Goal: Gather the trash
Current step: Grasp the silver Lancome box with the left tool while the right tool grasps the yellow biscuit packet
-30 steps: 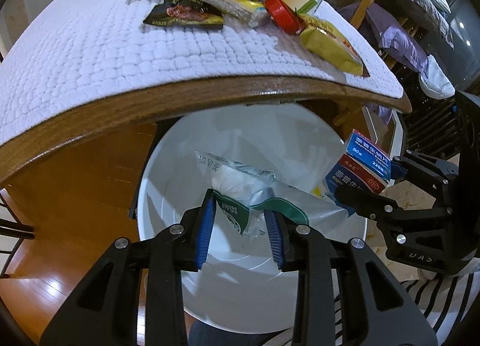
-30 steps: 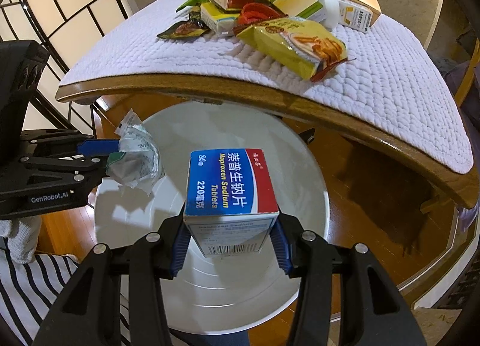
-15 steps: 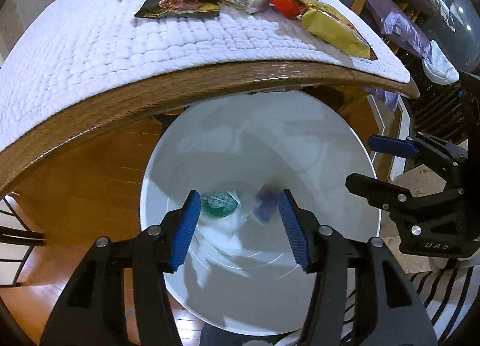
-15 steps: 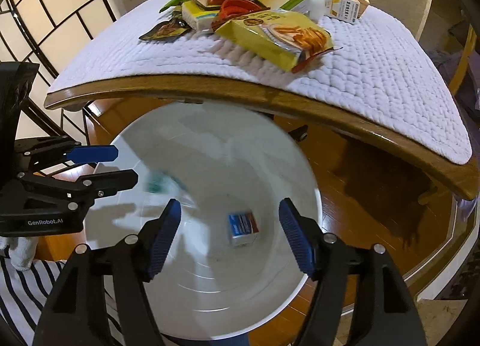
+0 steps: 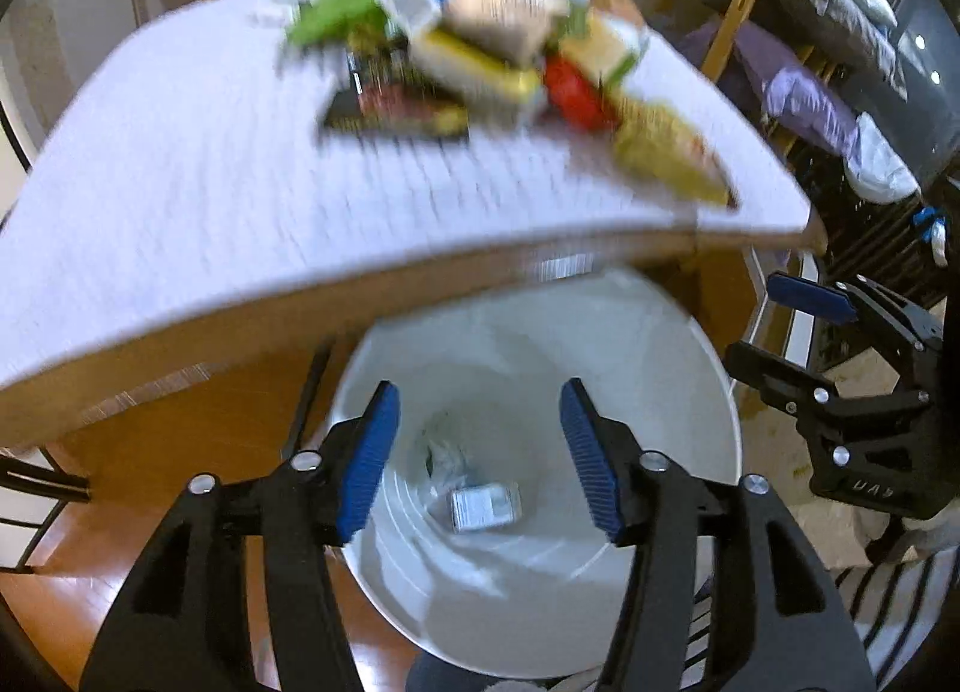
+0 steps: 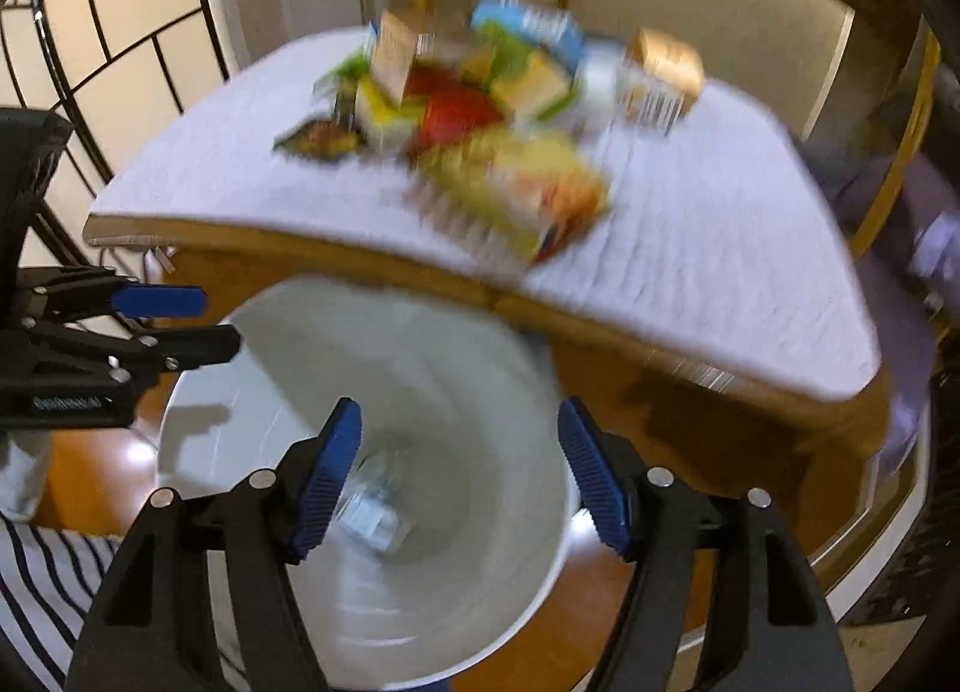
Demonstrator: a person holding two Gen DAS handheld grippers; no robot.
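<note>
The left tongs [image 5: 477, 455] hang over the white bin [image 5: 708, 392] with their blue pads [image 5: 367, 458] spreading apart and nothing between them; a second ago they pinched a crumpled wrapper. The right tongs [image 6: 459, 473] are likewise opening and empty above the same bin [image 6: 198, 452], where earlier they clamped a blue and red box reading "Naproxen Sodium Tablets". That box [image 5: 485, 506] now lies at the bottom of the bin, label too blurred to read, just beside the crumpled wrapper [image 5: 444, 461]. Beyond the bin, the wooden desk [image 5: 252, 326] carries a white quilted cover [image 5: 180, 182] with a blurred heap of packets and cartons [image 5: 480, 62], no print legible. The floor [image 5: 54, 602] is glossy wood; a striped cloth [image 6: 36, 590] shows at the lower edge.
</note>
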